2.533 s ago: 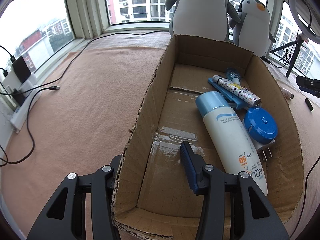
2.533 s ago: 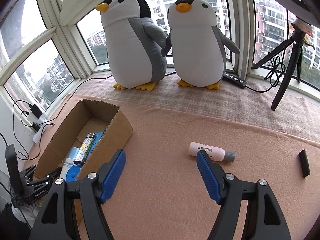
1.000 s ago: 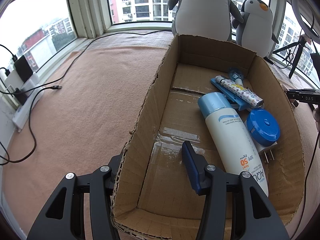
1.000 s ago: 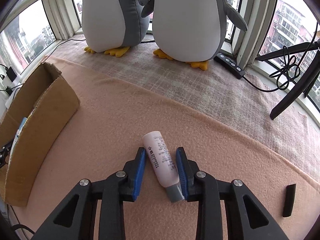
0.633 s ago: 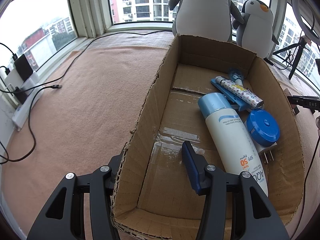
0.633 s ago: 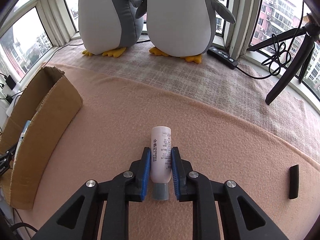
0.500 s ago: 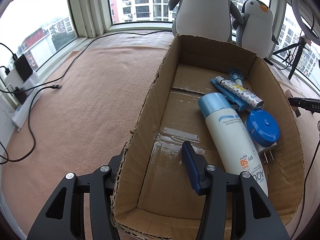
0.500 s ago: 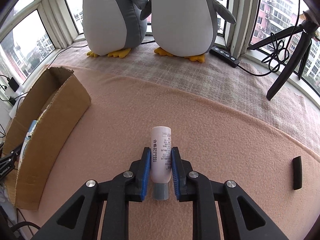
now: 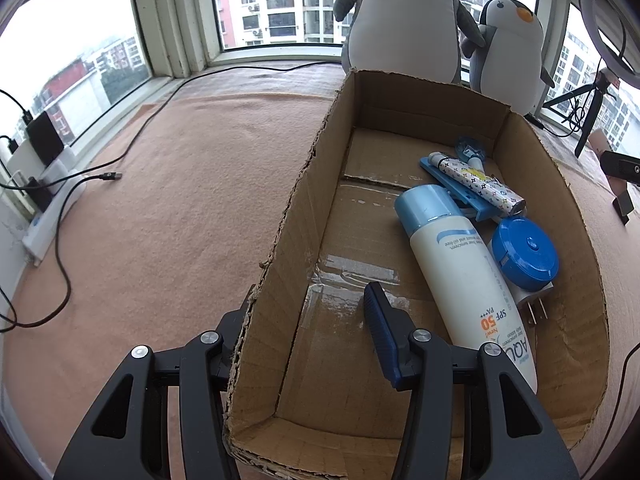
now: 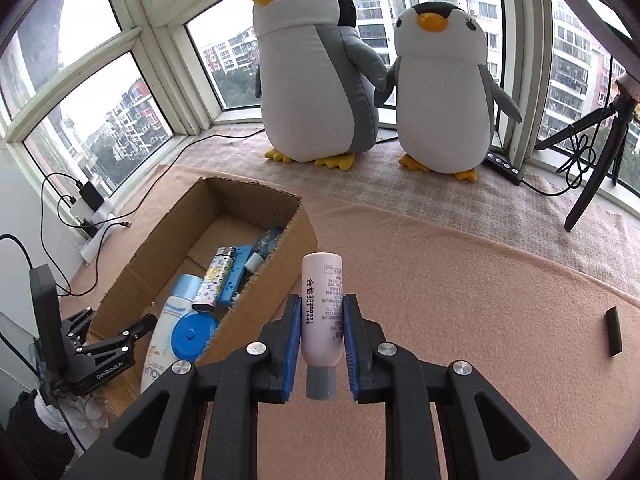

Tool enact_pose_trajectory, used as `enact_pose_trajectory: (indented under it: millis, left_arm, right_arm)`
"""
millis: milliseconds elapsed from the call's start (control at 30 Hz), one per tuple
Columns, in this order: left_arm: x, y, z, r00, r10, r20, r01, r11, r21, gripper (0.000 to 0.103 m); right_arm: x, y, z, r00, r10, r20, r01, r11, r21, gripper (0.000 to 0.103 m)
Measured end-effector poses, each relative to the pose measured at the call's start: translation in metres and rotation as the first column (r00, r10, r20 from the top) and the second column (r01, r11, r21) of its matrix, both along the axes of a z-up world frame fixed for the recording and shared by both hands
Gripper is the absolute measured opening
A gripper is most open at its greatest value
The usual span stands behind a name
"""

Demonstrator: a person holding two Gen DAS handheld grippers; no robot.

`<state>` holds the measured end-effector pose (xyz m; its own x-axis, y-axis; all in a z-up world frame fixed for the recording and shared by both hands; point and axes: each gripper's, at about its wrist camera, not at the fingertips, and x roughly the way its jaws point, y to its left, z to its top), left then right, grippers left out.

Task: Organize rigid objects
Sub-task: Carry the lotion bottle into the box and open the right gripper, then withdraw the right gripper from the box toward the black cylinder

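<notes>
Two wrist fisheyes, one cardboard box (image 9: 400, 128) in common

The left view sits low and close at the box's near wall, facing along its length toward the penguin toys (image 9: 404, 24) (both by the window); the right view looks from higher and farther right, sharing the box (image 10: 256, 200) and penguins (image 10: 320, 80).

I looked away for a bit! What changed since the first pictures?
The right tool closed on the pink tube that lay on the blanket, then lifted it up toward the cardboard box. The left tool stays astride the box wall, and the things inside haven't moved.
</notes>
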<state>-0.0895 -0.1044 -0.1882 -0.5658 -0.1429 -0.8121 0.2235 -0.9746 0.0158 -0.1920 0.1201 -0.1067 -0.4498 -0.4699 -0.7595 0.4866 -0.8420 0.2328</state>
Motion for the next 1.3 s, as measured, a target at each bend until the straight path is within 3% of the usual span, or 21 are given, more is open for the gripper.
enact_pose_trajectory:
  millis: [233,633,700,767,800,967,1300]
  left_arm:
    - [0.0,0.0,0.0,1.0,0.0,-0.002,0.0,1.0,0.001,0.05]
    - [0.0,0.0,0.0,1.0,0.002,-0.003,-0.002,1.0,0.001,0.05]
    - [-0.001,0.0,0.001,1.0,0.003,-0.003,-0.003,1.0,-0.001,0.05]
    - [-0.001,0.0,0.001,1.0,0.002,-0.002,-0.002,1.0,-0.003,0.05]
    - [-0.001,0.001,0.001,1.0,0.003,-0.003,-0.003,1.0,-0.004,0.05]
    - [-0.001,0.002,0.001,1.0,0.003,-0.003,-0.003,1.0,-0.006,0.05]
    - [-0.001,0.002,0.0,1.0,0.003,-0.002,-0.003,1.0,-0.013,0.05]
  right_arm:
    - [0.018,-0.04,0.017,0.998,0.067,-0.014,-0.068,0.997,-0.047,0.018]
    - [0.034,-0.096,0.0,0.98,0.198,0.016,-0.197,0.979,-0.048,0.018]
    - [0.037,-0.101,0.0,0.98,0.201,0.003,-0.201,0.979,-0.034,0.024]
    - [0.039,-0.101,0.002,0.98,0.199,-0.012,-0.199,0.979,-0.04,0.055]
    - [0.04,-0.1,0.004,0.981,0.192,-0.024,-0.193,0.98,-0.043,0.058]
    - [0.037,-0.096,0.006,0.986,0.162,-0.035,-0.164,0.985,-0.046,0.067]
    - [0.026,-0.077,0.006,0.993,0.111,-0.037,-0.113,0.992,-0.047,0.068]
